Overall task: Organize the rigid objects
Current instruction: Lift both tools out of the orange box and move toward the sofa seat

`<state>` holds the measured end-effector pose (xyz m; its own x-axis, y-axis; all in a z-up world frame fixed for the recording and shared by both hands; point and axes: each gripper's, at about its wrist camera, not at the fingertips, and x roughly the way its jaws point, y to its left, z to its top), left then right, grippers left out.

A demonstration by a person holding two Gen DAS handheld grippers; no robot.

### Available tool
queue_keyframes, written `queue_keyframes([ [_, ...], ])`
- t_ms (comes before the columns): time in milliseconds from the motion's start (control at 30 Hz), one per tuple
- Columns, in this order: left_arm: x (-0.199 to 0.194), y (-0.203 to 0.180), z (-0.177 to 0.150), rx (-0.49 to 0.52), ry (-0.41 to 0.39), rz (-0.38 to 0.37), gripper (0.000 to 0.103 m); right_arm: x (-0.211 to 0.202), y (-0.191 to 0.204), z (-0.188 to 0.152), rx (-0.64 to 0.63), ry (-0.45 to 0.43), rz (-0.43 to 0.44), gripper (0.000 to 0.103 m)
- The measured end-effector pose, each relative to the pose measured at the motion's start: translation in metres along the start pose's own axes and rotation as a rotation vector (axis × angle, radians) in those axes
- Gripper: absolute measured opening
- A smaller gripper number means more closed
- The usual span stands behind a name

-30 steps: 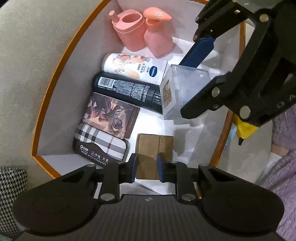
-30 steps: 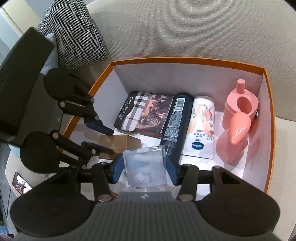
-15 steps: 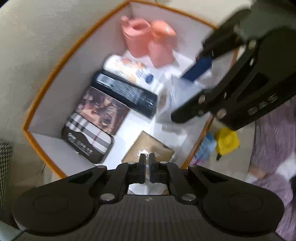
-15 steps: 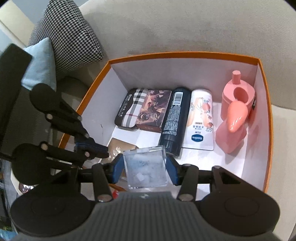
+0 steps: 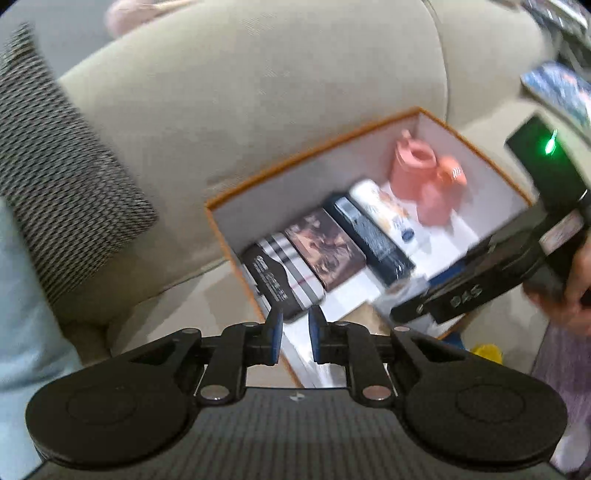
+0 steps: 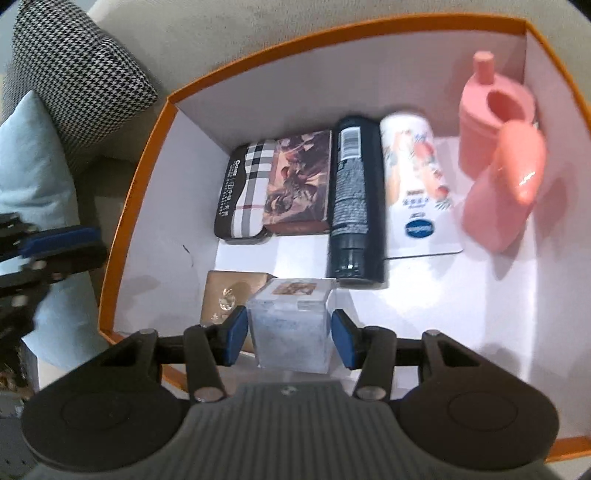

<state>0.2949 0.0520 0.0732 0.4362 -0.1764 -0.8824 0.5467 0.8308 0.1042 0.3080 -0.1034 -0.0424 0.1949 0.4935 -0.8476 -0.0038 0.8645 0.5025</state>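
While our right gripper (image 6: 289, 334) hangs inside the orange-rimmed box (image 6: 133, 192), it carries a frosted clear cube (image 6: 291, 325) low over the white floor. Its blue pads stand at the cube's two side faces; a thin gap seems to show at each pad, so we cannot tell whether they press on it. The cube sits just beside a flat brown card box (image 6: 229, 295) lying near the front left corner.

Our left gripper (image 5: 295, 332) is outside the box, above its near left corner, with nothing between its pads; its jaws have just been parting a little and stand nearly closed.

Along the back wall a row fills most of the width: a plaid tin (image 6: 243, 195) with rounded corners, touching a flat box with a dark painted picture (image 6: 299, 184), then a black cylinder (image 6: 352, 206) with a barcode lying on its side, then a white flat-ended tube (image 6: 413, 188) with a fruit print. In the back right corner stand two matte pink pieces, a cup with a spout (image 6: 495, 114) and a glossy-topped pump bottle (image 6: 506, 199), close together.

The open room is the white floor in the front right, from the cube across to the right wall. The box walls are straight and smooth, white inside. The box rests on a beige woven sofa (image 6: 229, 33); a houndstooth cushion (image 6: 81, 77) and a pale blue cushion (image 6: 33, 162) lie beyond the left wall.
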Motion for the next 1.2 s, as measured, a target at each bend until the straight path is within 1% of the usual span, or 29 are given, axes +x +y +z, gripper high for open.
queue_keyframes([
  [100, -0.006, 0.011, -0.005, -0.046, -0.02, -0.004, 0.025, 0.007, 0.008, 0.003, 0.017, 0.009, 0.011, 0.051],
  [233, -0.001, 0.023, -0.01, -0.11, -0.004, -0.026, 0.026, 0.013, 0.019, 0.008, 0.027, 0.03, 0.032, 0.051],
  [333, 0.003, 0.029, -0.014, -0.148, -0.013, -0.054, 0.026, 0.014, 0.026, 0.011, 0.003, 0.011, -0.009, 0.051],
  [367, 0.003, 0.03, -0.016, -0.156, -0.016, -0.059, 0.026, 0.012, 0.026, 0.012, -0.004, 0.001, -0.035, 0.051],
  [400, 0.004, 0.031, -0.017, -0.161, -0.017, -0.064, 0.026, 0.01, 0.026, 0.015, -0.012, -0.011, -0.066, 0.051],
  [467, 0.005, 0.032, -0.019, -0.168, -0.021, -0.067, 0.026, 0.011, 0.025, 0.019, -0.019, -0.011, -0.087, 0.051],
  [600, 0.008, 0.036, -0.023, -0.19, -0.024, -0.079, 0.026, 0.018, 0.027, 0.022, -0.011, 0.027, -0.079, 0.051],
  [700, 0.01, 0.038, -0.025, -0.202, -0.029, -0.092, 0.026, 0.022, 0.032, 0.021, -0.022, 0.029, -0.084, 0.051],
  [833, 0.011, 0.038, -0.026, -0.205, -0.032, -0.103, 0.026, 0.024, 0.034, 0.022, 0.007, 0.052, -0.067, 0.053],
  [1033, 0.01, 0.036, -0.025, -0.215, -0.041, -0.102, 0.027, 0.022, 0.038, 0.022, 0.006, 0.039, -0.061, 0.053],
  [1067, 0.009, 0.035, -0.025, -0.217, -0.043, -0.101, 0.027, 0.021, 0.037, 0.022, 0.001, 0.04, -0.057, 0.051],
  [1100, 0.008, 0.035, -0.025, -0.218, -0.045, -0.102, 0.027, 0.019, 0.037, 0.021, -0.004, 0.042, -0.054, 0.045],
  [1167, 0.005, 0.034, -0.025, -0.221, -0.053, -0.101, 0.028, 0.017, 0.037, 0.019, -0.02, 0.044, -0.072, 0.036],
  [1200, 0.004, 0.034, -0.025, -0.223, -0.056, -0.1, 0.028, 0.017, 0.037, 0.018, -0.028, 0.042, -0.074, 0.033],
])
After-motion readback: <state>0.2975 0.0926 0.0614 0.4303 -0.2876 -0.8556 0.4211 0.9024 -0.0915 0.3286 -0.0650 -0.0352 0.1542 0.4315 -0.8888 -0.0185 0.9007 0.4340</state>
